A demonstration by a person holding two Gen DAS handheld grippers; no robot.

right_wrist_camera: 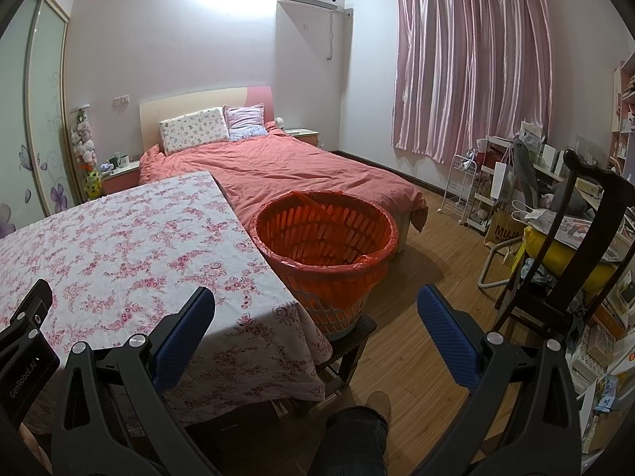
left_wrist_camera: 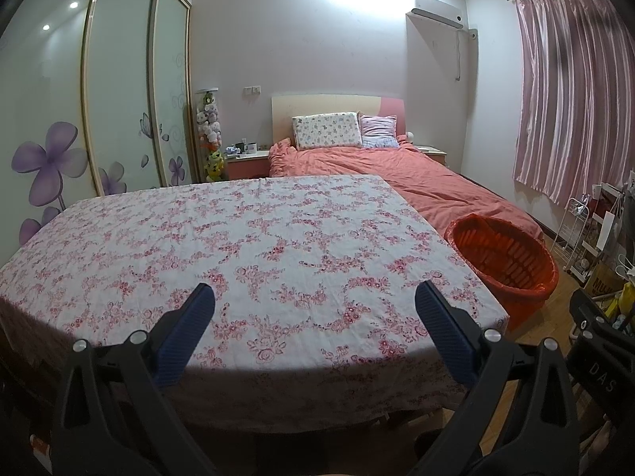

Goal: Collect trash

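Observation:
An orange-red waste basket lined with a red bag stands on a low dark stool beside the table's right edge; it also shows in the left wrist view. I see nothing inside it. My left gripper is open and empty above the near edge of the floral tablecloth. My right gripper is open and empty over the table's right corner, with the basket just beyond it. No trash item shows on the cloth.
A bed with a salmon cover lies behind the table. A dark wooden chair and cluttered shelves and bags stand at right. Wood floor lies between basket and chair. The person's leg is below.

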